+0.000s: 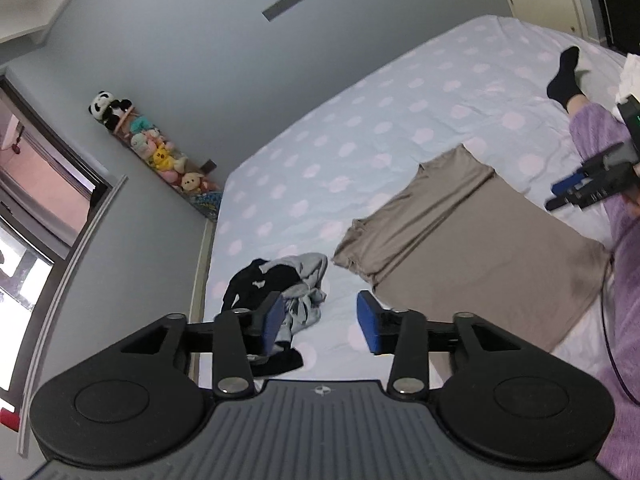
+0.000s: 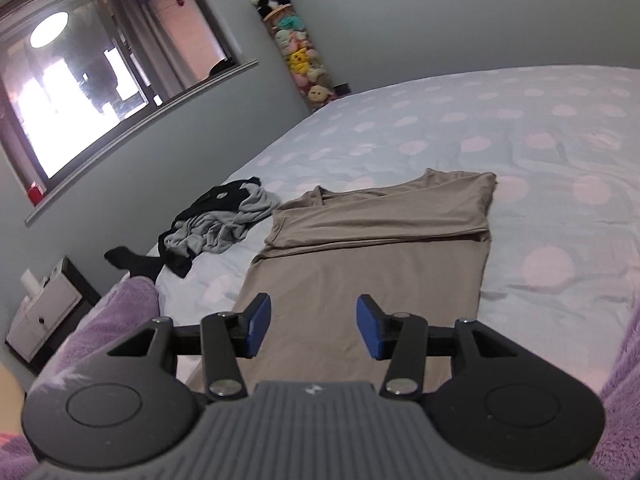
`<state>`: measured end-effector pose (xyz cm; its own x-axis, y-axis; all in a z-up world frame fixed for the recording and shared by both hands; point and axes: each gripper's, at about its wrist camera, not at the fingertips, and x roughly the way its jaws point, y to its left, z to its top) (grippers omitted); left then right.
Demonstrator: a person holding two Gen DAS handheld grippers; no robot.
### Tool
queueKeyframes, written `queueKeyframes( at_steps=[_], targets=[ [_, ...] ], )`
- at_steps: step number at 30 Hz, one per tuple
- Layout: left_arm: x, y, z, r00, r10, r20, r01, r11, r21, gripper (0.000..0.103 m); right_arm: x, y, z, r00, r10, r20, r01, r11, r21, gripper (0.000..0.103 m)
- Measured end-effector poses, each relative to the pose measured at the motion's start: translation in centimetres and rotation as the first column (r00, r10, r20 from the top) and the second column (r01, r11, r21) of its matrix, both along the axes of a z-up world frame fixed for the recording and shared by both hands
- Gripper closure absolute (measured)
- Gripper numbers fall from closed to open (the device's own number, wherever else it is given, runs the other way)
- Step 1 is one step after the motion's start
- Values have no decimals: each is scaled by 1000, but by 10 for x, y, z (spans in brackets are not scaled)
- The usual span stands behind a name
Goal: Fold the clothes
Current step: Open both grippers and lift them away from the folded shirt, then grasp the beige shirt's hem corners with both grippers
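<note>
Both tongs gaping, empty, right tongs [image 2: 314, 330] over taupe shirt [image 2: 372, 248], left tongs [image 1: 320, 324] apparently beside it

The bed [image 2: 540, 152] is covered by a pale blue sheet with pink dots. A taupe shirt [image 2: 360, 280] lies flat on it, its top part folded over in a band across the body. Just beside the shirt's collar end, toward the window wall, sits a crumpled pile of black and grey clothes [image 2: 216, 224]. Beyond the shirt, a black-socked foot [image 1: 564, 80] rests on the sheet.
</note>
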<state>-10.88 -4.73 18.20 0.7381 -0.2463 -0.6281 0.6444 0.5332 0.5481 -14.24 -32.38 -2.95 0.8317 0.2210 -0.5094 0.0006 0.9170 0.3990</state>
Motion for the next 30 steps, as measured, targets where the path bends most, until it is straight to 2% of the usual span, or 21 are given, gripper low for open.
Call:
queueKeyframes(
  at_steps=[3,6,10,13,16,20,22,28,30],
  targets=[
    [7,-15,-29,998,-45,-38,43,998,-42,64,-6,-1,-5,1000,14,-20,-14,999,-35,52],
    [11,-35,-73,984,-149,-100,140,986,-93,64,-13,-5,-10,998,31,-58,-35,997,-74,52],
    [13,-58,-144,939,-285,-191,264,956,-125,64,-23,-7,-16,992,64,-111,-82,982,-169,52],
    [14,-70,-198,904,-337,-262,313,941,-130,64,-29,-3,-27,982,100,-163,-135,966,-221,52],
    [12,-76,-245,861,-384,-335,371,923,-103,64,-31,5,-44,959,151,-240,-213,943,-255,52],
    [12,-74,-288,805,-410,-430,442,897,-27,64,-27,26,-66,902,241,-358,-361,876,-320,52],
    [12,-69,-301,787,-406,-465,469,883,23,63,-25,36,-76,865,278,-417,-434,832,-345,52],
    [10,-52,-329,752,-388,-533,540,826,162,60,-15,54,-101,736,337,-587,-608,710,-355,52],
    [12,-48,-336,749,-368,-550,548,811,203,58,-10,56,-107,697,333,-635,-645,678,-352,51]
  ],
)
